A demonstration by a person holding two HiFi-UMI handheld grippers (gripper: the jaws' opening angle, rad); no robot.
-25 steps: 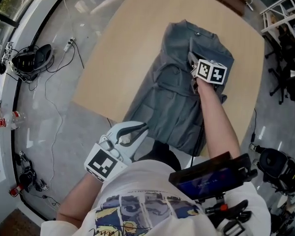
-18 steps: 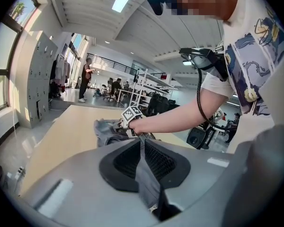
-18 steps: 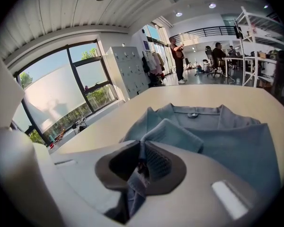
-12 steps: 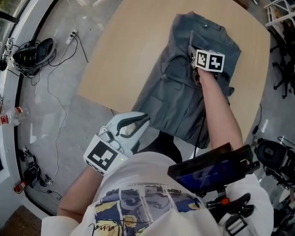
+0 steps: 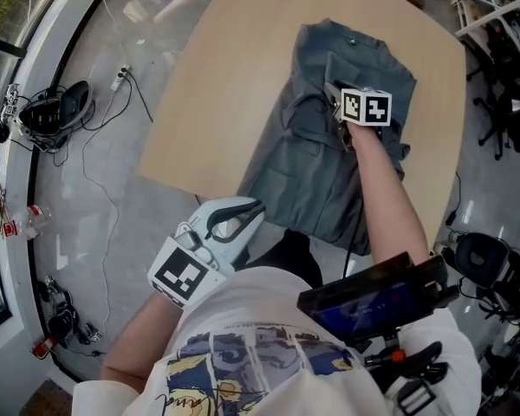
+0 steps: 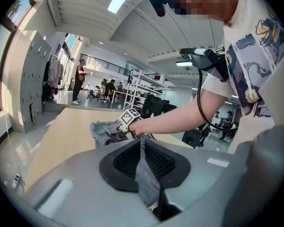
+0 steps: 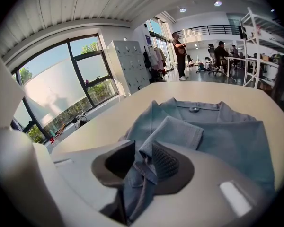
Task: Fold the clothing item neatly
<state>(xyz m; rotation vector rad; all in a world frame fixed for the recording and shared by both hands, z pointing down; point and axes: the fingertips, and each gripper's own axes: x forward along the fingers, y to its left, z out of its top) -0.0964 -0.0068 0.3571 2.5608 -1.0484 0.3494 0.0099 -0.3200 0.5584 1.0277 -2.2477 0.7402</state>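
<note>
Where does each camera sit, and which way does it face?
Head view: on the person's head, looking steeply down at table and shirt; shows both forearms, left tool, right tool, chest.
Left gripper view: on the left tool, facing across the table toward the shirt; shows right forearm, torso.
Right gripper view: on the right tool, facing over the shirt; jaws, just opening, straddle fabric.
All share the shirt.
</note>
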